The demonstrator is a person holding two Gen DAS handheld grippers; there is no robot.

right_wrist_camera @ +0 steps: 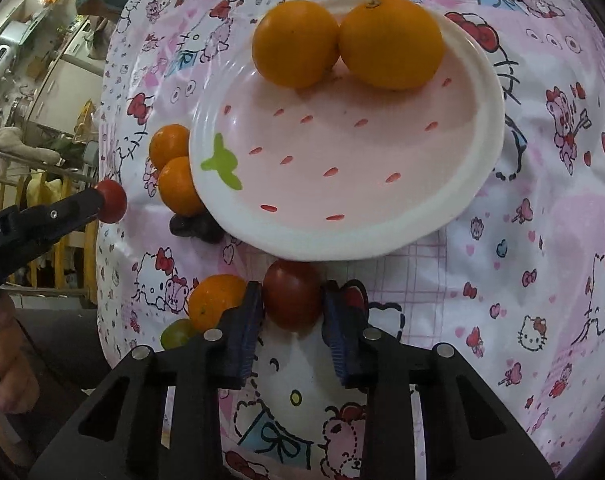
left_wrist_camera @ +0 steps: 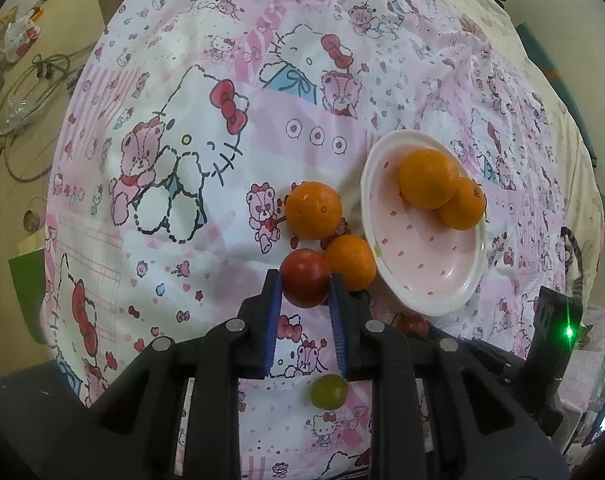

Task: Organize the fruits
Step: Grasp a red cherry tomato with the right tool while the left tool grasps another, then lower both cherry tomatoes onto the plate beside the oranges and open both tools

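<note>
Tomatoes [left_wrist_camera: 305,278] [right_wrist_camera: 292,294] clamped in both hand-held grippers [left_wrist_camera: 304,292] [right_wrist_camera: 292,304]; dark fruit [right_wrist_camera: 194,227] only in right view.

Cartoon-print pink bedsheet [left_wrist_camera: 190,208], cluttered tan floor [left_wrist_camera: 30,92]

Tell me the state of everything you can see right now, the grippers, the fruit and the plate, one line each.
left gripper: shut on red tomato
right gripper: shut on dark red tomato
plate: flat on the cloth, holding two fruits
oranges on plate: two, touching each other
loose oranges: on the cloth beside the plate
green fruit: loose on the cloth
</note>
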